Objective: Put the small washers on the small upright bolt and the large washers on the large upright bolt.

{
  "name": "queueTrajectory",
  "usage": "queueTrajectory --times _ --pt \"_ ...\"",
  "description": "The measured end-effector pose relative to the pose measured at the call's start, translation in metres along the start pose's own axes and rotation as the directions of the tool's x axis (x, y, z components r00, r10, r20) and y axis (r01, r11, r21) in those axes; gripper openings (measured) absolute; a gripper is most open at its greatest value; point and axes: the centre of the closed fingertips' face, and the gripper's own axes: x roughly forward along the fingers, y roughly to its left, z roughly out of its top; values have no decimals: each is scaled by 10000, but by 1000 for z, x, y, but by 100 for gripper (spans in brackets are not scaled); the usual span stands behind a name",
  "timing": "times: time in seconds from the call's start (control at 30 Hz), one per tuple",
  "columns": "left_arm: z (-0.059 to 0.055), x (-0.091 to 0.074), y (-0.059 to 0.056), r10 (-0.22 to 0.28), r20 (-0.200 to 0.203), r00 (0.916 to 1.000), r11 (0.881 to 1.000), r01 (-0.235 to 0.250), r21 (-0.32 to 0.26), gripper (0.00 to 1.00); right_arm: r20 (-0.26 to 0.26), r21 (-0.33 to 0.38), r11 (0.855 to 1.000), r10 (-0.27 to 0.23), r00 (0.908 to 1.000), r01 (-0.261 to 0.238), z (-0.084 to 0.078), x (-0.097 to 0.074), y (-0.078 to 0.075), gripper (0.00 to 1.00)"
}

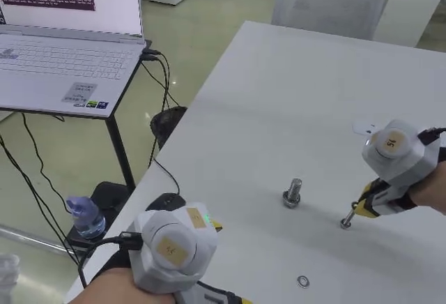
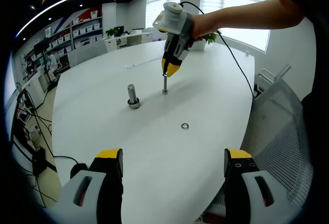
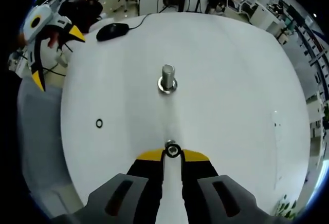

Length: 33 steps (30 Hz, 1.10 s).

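**Right gripper (image 3: pixel 172 153) narrow at the small bolt; left gripper (image 2: pixel 173 158) wide**

1. Right gripper. The jaws of the right gripper stand almost together and pinch a small washer (image 3: pixel 172 149) between the yellow tips. The washer sits at the top end of the small upright bolt (image 2: pixel 165 86), which stands on the white table (image 1: pixel 279 95). In the left gripper view this gripper points straight down, with its tips touching the upper end of the bolt.

2. Left gripper. The jaws are spread wide, with only bare table between them. The gripper hangs over the near edge of the table, well apart from both bolts. In the right gripper view it is near a black mouse (image 3: pixel 112 30) that lies on the table.

3. Large upright bolt (image 1: pixel 294 191). It stands on the table near the small upright bolt, on that bolt's left in the head view. A metal ring (image 3: pixel 167 86) lies around its foot. The number of washers stacked there cannot be told.

4. Loose washer (image 1: pixel 303 281). It lies flat on the table, apart from both bolts and nearer the left gripper. Whether it is small or large cannot be told.

5. Surroundings. An open laptop (image 1: pixel 63 60) sits on a stand beside the table. A plastic bottle (image 1: pixel 85 215) stands below it. A grey chair (image 1: pixel 327 8) is at the far end of the table.
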Motion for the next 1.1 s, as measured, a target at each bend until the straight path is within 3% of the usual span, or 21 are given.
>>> queueTrajectory --times 1.1 --pt "-12 2 -3 -341 -592 9977 9994 342 8 72 -495 -261 9988 399 9980 -413 -13 37 -5 13"
